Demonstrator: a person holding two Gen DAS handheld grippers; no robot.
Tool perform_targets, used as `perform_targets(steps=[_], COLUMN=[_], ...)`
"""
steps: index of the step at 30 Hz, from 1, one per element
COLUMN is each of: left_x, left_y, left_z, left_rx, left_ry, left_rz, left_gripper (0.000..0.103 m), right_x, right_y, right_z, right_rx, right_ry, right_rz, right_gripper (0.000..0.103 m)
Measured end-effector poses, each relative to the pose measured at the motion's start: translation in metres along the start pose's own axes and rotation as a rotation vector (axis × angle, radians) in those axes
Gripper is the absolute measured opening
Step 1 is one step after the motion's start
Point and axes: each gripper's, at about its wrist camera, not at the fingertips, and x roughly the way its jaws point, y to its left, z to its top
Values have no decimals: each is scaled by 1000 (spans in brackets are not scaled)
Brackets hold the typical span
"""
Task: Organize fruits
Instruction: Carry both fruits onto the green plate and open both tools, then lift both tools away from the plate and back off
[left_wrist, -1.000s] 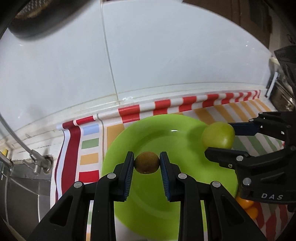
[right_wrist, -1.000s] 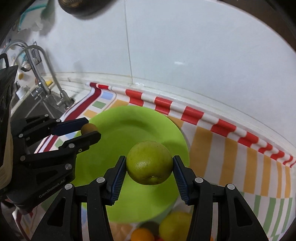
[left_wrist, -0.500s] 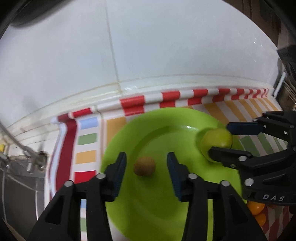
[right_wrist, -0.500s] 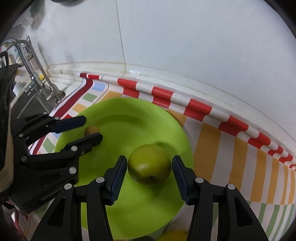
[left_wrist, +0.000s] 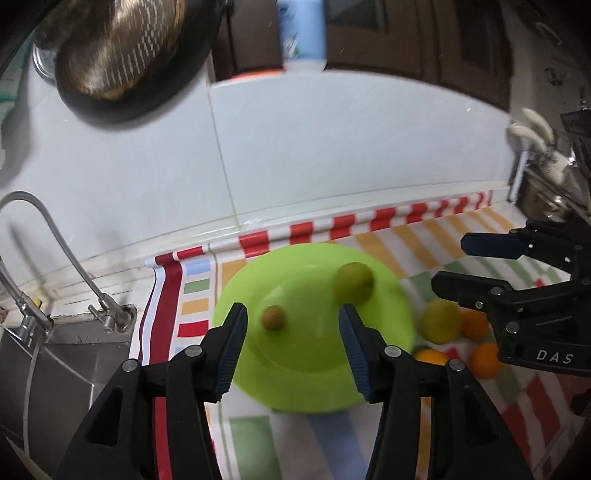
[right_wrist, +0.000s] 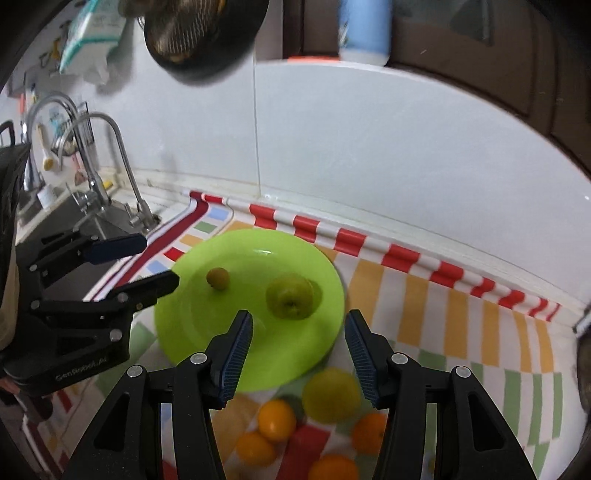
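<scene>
A lime-green plate (left_wrist: 314, 354) (right_wrist: 192, 317) lies on a striped cloth. On it rest a small brown kiwi (left_wrist: 273, 317) (right_wrist: 218, 277) and a green apple (left_wrist: 352, 282) (right_wrist: 290, 297). My left gripper (left_wrist: 292, 314) (right_wrist: 159, 262) hovers above the plate's near side; its jaws are opening and nothing is between them. My right gripper (right_wrist: 298, 320) (left_wrist: 452, 264) is open and empty, held back from the apple. Beside the plate lie a yellow-green fruit (right_wrist: 331, 395) (left_wrist: 441, 321) and several oranges (right_wrist: 277, 419) (left_wrist: 485, 360).
The striped cloth (right_wrist: 424, 295) covers the counter up to a white tiled wall. A faucet (left_wrist: 55, 236) (right_wrist: 118, 147) and a steel sink (left_wrist: 55, 362) are on the left. A metal strainer (left_wrist: 122, 48) hangs on the wall above.
The left gripper let go of the kiwi and the right let go of the apple; both fruits now rest on the plate. Both grippers have drawn back and up.
</scene>
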Motion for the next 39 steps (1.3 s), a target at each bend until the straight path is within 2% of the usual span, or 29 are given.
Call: perform_targets(steps=[8, 11, 24, 28, 33, 39], left_x=[-48, -59, -80, -80, -73, -59], left_y=[-22, -30, -71, -81, -93, -107], left_z=[-13, -19, -49, -60, -77, -98], left_rx=[-4, -4, 110, 144, 195, 253], left_ry=[-64, -70, -101, -94, -73, -15], left_rz=[14, 5, -11, -33, -52, -73], left_gripper=[60, 61, 64, 64, 64, 64], right_x=[-63, -75, -114, -118, -115, -103], right_y=[-3, -5, -21, -21, -17, -15], right_z=[-31, -42, -95, -110, -126, -154], right_rx=[70, 93, 140, 117, 99, 88], right_ry=[-95, -102, -112, -98, -64, 23], right_rz=[-50, -72, -168, -191, -180, -188], right_gripper=[57, 64, 64, 64, 64, 64])
